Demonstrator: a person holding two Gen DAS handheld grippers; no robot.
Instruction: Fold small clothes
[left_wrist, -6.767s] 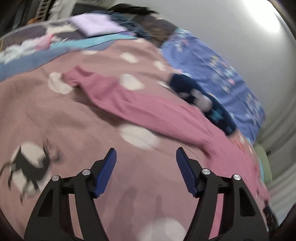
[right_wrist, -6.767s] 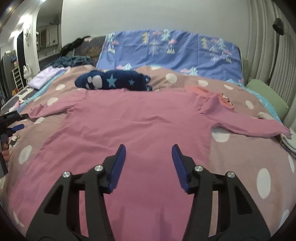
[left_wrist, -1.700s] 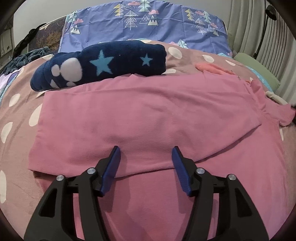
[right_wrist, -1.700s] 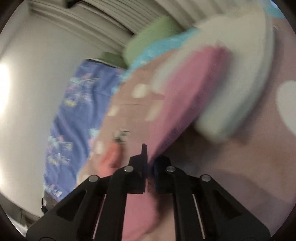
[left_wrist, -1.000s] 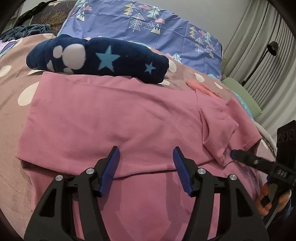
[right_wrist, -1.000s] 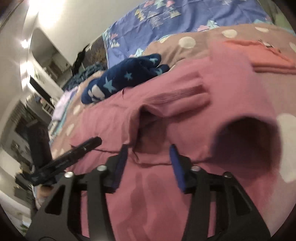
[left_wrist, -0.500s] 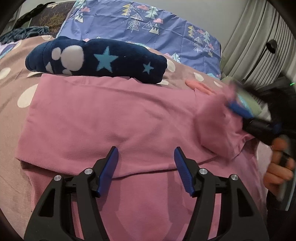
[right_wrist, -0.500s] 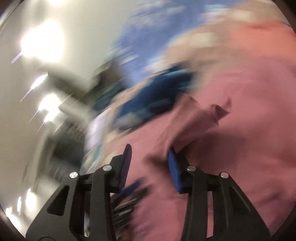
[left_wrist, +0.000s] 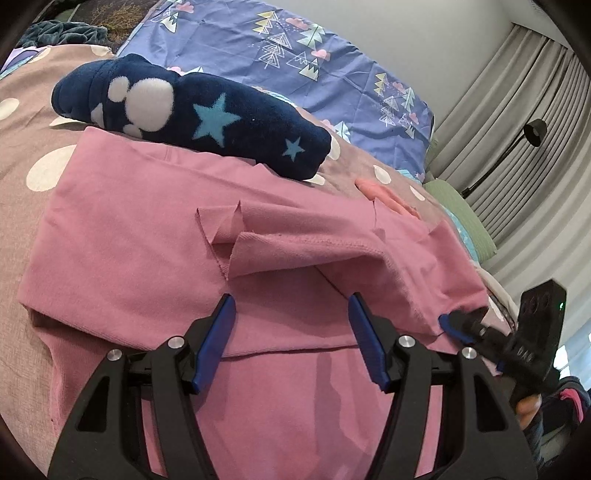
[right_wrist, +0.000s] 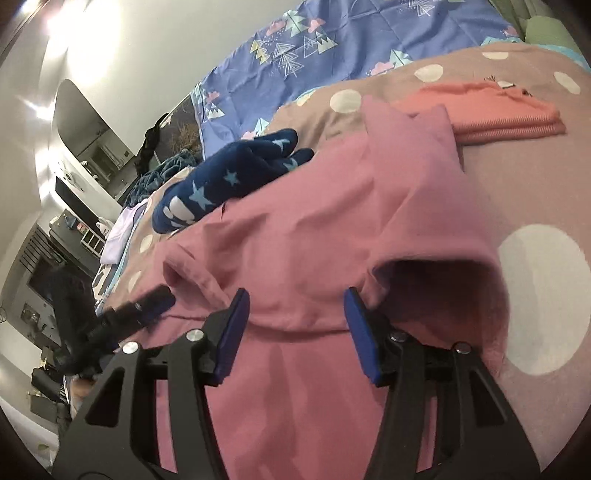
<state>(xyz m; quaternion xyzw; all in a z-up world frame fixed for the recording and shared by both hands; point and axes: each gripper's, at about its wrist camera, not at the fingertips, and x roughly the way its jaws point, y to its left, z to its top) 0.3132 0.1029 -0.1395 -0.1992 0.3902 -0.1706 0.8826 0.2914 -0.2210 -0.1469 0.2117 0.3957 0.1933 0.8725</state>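
The left wrist view sits low and close over the pink garment (left_wrist: 147, 236), facing the blue patterned bedding (left_wrist: 280, 62). The right wrist view looks from the opposite flank, tilted, seemingly just as near. Both share the garment and the navy star fleece (right_wrist: 221, 181).

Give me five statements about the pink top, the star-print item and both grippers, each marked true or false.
1. Both sleeves of the pink top are folded in over its body. True.
2. The left gripper is clamped on the hem. False: its jaws stand open, holding nothing.
3. The navy star-print fleece lies beyond the top's far edge. True.
4. The right gripper grips a sleeve. False: its jaws are open, empty.
5. The salmon garment lies on top of the navy fleece. False: they lie apart on the spotted bedspread.
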